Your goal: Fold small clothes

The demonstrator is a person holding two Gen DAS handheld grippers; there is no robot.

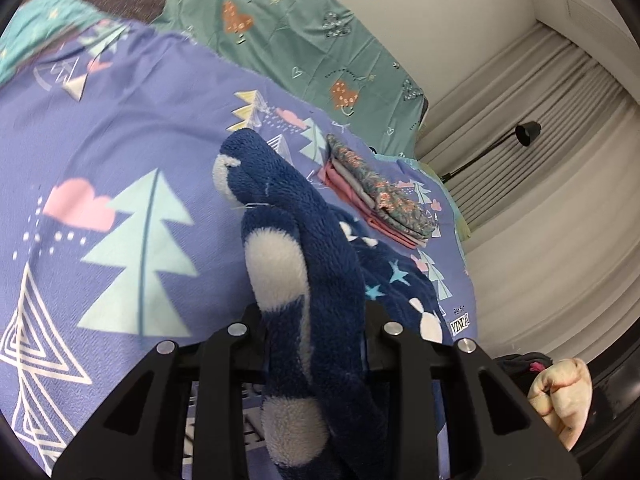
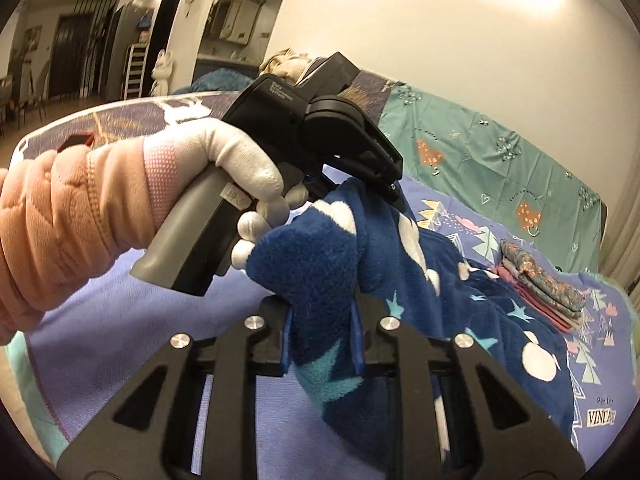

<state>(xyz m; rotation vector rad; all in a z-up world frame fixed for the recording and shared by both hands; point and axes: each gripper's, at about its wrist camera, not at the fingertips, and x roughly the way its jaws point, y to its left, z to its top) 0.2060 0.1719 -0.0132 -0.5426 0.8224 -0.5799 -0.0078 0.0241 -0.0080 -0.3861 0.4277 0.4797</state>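
Observation:
A dark blue fleece garment (image 1: 288, 208) with white dots and pale stars hangs bunched and lifted off the lilac bedspread (image 1: 120, 140). My left gripper (image 1: 316, 316) is shut on a thick fold of it. In the right wrist view my right gripper (image 2: 320, 332) is shut on another bunched fold of the same garment (image 2: 420, 280), blue pads pressing the fleece. The left gripper (image 2: 384, 184) shows there too, held by a white-gloved hand (image 2: 224, 152), gripping the garment's upper edge just above and behind the right one. The fingertips are buried in fleece.
A stack of folded clothes (image 1: 376, 196), floral piece on top, lies on the bedspread's far right (image 2: 540, 284). A teal patterned sheet (image 1: 304, 32) lies beyond. Pale curtains and a black lamp (image 1: 528, 132) are on the right. A peach sleeve (image 2: 60, 220) fills the left.

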